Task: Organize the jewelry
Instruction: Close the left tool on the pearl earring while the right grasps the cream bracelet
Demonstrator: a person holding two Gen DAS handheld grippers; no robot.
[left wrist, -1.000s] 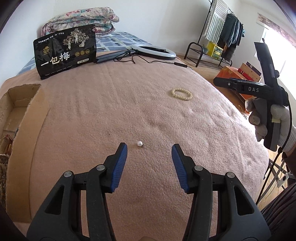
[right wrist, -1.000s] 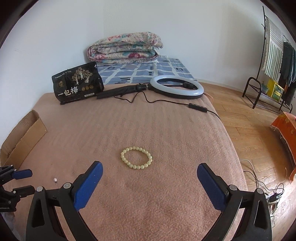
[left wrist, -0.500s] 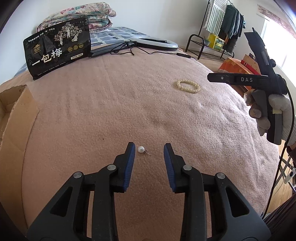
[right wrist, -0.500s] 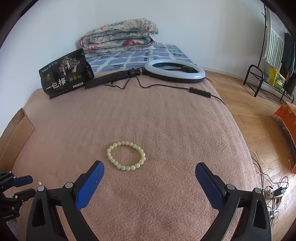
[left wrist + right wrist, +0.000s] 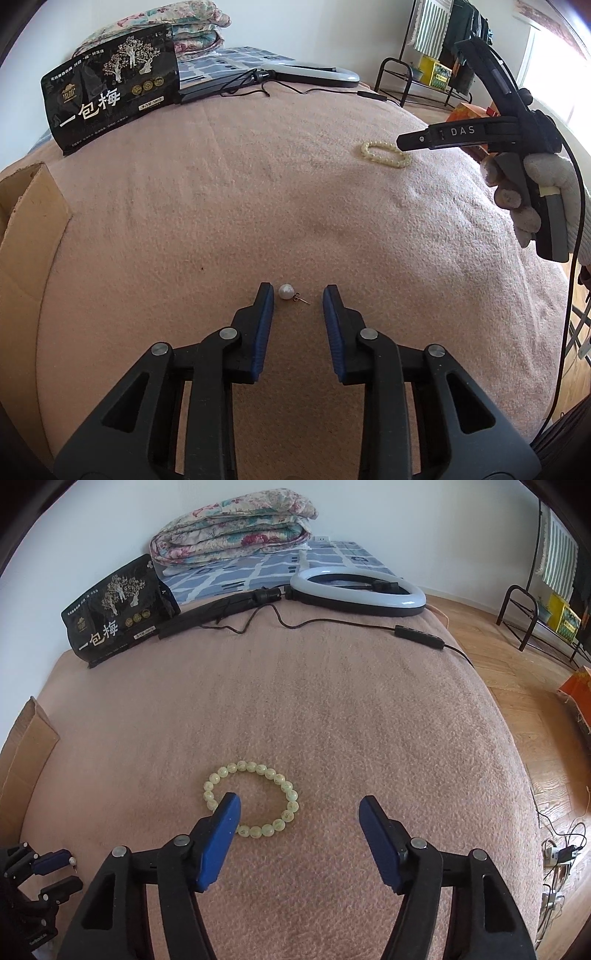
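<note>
Pearl earring (image 5: 287,292) between closing left gripper (image 5: 297,301) pads.

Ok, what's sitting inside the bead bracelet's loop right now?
In the right wrist view, the right tool's left finger overlaps the bead bracelet; its tip shows inside the loop, over bare pink blanket. It hides a few beads on the near-left side.
</note>
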